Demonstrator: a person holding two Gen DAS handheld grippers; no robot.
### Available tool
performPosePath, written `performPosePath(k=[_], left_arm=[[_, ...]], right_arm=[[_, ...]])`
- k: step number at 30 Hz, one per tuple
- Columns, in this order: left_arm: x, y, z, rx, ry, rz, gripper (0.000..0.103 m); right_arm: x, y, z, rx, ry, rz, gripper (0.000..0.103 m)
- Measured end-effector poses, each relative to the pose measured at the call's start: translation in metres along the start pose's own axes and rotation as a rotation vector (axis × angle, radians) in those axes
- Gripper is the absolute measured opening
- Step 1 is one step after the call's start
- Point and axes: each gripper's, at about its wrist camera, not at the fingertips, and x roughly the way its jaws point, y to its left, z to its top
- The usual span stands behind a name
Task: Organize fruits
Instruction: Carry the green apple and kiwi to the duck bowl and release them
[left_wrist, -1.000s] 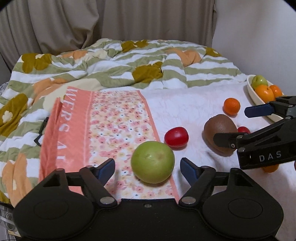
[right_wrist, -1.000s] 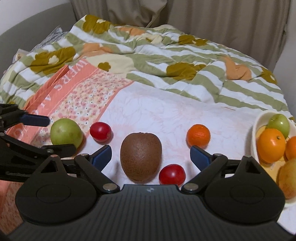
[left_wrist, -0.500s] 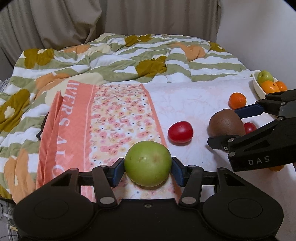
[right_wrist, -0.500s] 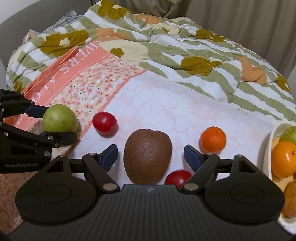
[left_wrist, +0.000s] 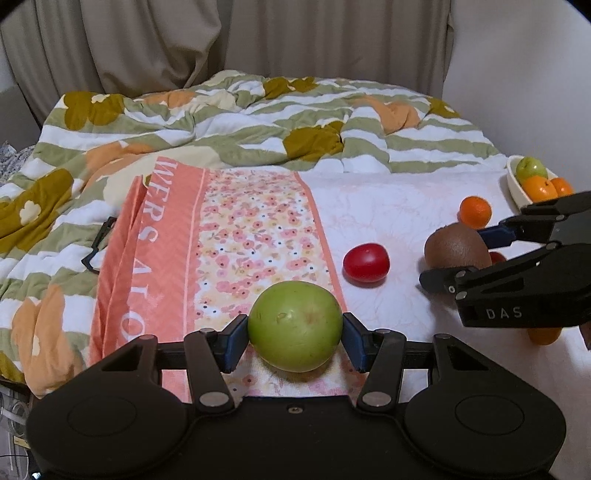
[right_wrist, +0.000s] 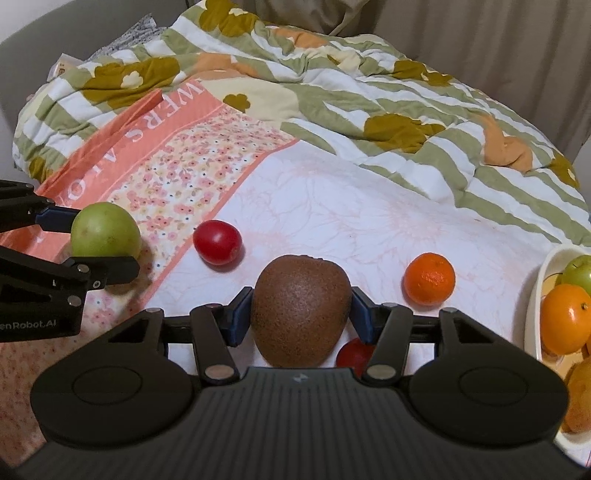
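Left gripper (left_wrist: 294, 332) pads clamp the green apple (left_wrist: 294, 325); right gripper (right_wrist: 301, 314) jaws closing, pads touching the kiwi (right_wrist: 301, 310).

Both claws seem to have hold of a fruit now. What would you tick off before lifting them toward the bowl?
1. Left gripper on the apple: pads touch both sides. Ok.
2. Right gripper on the kiwi: jaws closing, pads at both sides; firmness cannot tell.
3. Tomato tucked against the kiwi, under the right finger: not ok, may get nudged.
4. Room in the bowl: already holds several fruits; cannot tell.
5. Orange lies between kiwi and bowl: lift over it.
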Motion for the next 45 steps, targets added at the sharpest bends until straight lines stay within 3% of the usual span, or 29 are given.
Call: performPosePath(k=[18, 28, 38, 45], left_arm=[[-0.069, -0.015, -0.005, 0.005, -0.101, -0.023, 0.058], [-0.113, -0.044, -0.002, 0.053, -0.186, -0.125, 0.058], [-0.132, -0.108, 0.013, 0.122, -0.241, -0.192, 0.058], [-0.131, -0.162, 0.028, 0.066, -0.265, -0.174, 0.058]], right_arm=[[-0.087, 0.009, -0.023, 0.114, -0.100, -0.061, 0.070], [-0.156, -0.007, -0.055, 0.302, -0.136, -0.153, 0.070], [-0.212, -0.067, -0.094, 0.389, -0.171, -0.224, 0.070], [-0.230, -0.130, -0.113, 0.367, -0.180, -0.202, 0.070]])
